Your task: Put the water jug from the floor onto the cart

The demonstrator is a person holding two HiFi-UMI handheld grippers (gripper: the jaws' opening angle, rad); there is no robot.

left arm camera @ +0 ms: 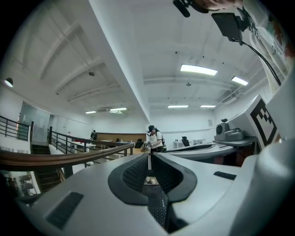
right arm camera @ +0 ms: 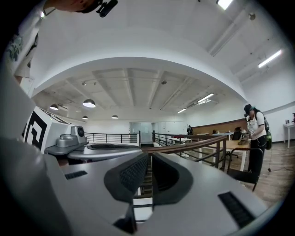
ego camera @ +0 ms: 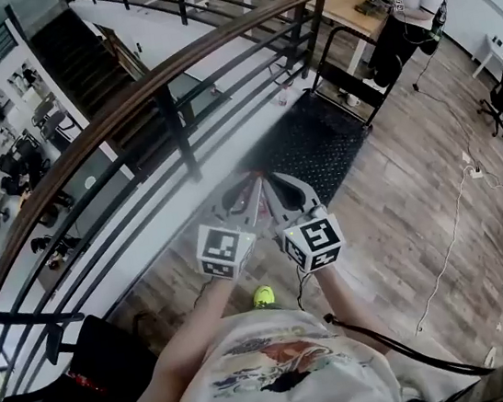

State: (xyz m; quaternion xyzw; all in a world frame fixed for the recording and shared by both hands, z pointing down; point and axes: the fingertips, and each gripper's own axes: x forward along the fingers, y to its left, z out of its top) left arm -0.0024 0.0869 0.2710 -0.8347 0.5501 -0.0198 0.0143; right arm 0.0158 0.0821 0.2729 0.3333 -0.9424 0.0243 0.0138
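In the head view a black flat cart [ego camera: 313, 145] with a tube handle stands on the wood floor ahead of me, next to the railing. No water jug shows in any view. My left gripper [ego camera: 251, 182] and right gripper [ego camera: 269, 182] are held side by side in front of my chest, pointing level toward the cart. Both are shut with nothing between the pads. In the left gripper view the left gripper [left arm camera: 149, 156] has its jaws pressed together. The right gripper [right arm camera: 150, 156] in its own view looks the same.
A dark railing with a wooden handrail [ego camera: 160, 78] runs diagonally on my left, with a stairwell and a lower floor beyond. A person [ego camera: 405, 6] stands at a wooden table [ego camera: 335, 2] behind the cart. A cable [ego camera: 451, 232] lies across the floor at right, and an office chair [ego camera: 502, 100] stands at far right.
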